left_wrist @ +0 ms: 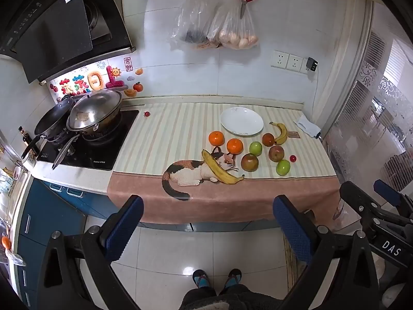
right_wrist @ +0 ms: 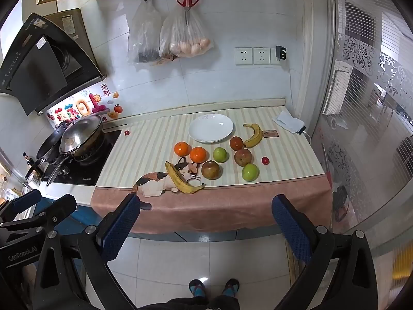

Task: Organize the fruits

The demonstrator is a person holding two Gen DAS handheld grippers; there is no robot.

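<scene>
Nearest the cameras, the left gripper [left_wrist: 207, 222] and the right gripper [right_wrist: 206, 219] are both hanging over the floor in front of the counter, each with its blue-padded fingers spread wide and holding nothing.

Beyond them, a striped cloth [right_wrist: 155, 139] with a printed cat is draping over the counter edge. At its front, a large banana [right_wrist: 180, 179], yellow and brown-speckled, is lying across the cat print. Just behind it, a brownish-red apple [right_wrist: 211, 170] and a green apple [right_wrist: 249, 172] are sitting, with a small red fruit [right_wrist: 265, 160] near the latter. Farther back, two oranges [right_wrist: 181, 148] [right_wrist: 198, 154] are touching, beside another green apple [right_wrist: 220, 154] and a red apple [right_wrist: 243, 157]. Behind those, a dark reddish fruit [right_wrist: 236, 143] is touching a smaller banana [right_wrist: 254, 135]. Farthest, a white plate [right_wrist: 196, 131] is sitting empty.
</scene>
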